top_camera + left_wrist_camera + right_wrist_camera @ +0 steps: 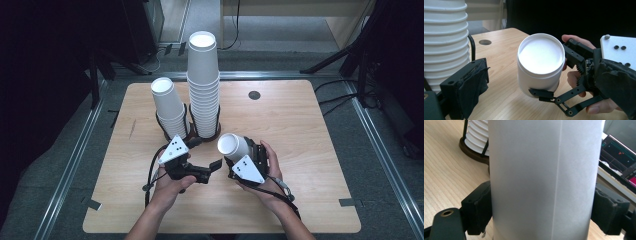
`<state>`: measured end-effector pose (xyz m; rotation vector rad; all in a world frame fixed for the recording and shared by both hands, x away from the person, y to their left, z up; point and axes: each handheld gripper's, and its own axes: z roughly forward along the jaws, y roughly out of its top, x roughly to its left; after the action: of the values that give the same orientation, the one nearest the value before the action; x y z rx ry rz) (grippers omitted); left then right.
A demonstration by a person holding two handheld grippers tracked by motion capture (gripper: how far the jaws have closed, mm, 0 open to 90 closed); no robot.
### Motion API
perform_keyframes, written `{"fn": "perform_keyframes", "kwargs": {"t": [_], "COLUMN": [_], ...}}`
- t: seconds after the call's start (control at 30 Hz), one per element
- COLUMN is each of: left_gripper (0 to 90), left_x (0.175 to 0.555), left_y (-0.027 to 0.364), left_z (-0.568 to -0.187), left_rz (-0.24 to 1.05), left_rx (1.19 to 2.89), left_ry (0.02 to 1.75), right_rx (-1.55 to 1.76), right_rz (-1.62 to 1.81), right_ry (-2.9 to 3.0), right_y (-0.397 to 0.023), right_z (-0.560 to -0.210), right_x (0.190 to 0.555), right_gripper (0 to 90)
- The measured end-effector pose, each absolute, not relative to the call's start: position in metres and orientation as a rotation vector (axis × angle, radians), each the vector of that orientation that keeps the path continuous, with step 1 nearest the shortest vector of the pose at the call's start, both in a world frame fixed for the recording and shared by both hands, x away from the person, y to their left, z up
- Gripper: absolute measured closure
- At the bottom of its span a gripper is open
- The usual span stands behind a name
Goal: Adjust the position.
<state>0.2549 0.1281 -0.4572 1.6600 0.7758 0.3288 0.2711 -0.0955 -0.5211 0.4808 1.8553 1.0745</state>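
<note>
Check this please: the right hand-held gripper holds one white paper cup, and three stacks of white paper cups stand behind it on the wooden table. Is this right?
Not quite. The right hand-held gripper does hold one white paper cup, but the high view shows two stacks on the wooden table: a shorter stack and a taller stack.

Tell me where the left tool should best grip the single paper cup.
Probably across the cup wall just behind its closed base, coming from the base end: that end faces the left tool, while the right tool already clamps the wall nearer the rim.
</note>
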Motion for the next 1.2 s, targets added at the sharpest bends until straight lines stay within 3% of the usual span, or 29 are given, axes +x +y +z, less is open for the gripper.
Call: {"fn": "perform_keyframes", "kwargs": {"t": [0.7,1.2], "left_gripper": [0.0,3.8], "left_x": [0.259,0.259], "left_y": [0.120,0.108], "left_z": [-0.460,-0.462], "left_rz": [0.253,0.280], "left_rx": [1.710,1.747], "left_ry": [0.749,0.755], "right_rx": [0.409,0.352], "right_rz": [1.090,1.124], "right_ry": [1.847,1.837], "right_y": [-0.092,-0.087], "right_z": [-0.520,-0.512], "right_x": [0.261,0.249], "right_gripper": [15.5,15.5]}}
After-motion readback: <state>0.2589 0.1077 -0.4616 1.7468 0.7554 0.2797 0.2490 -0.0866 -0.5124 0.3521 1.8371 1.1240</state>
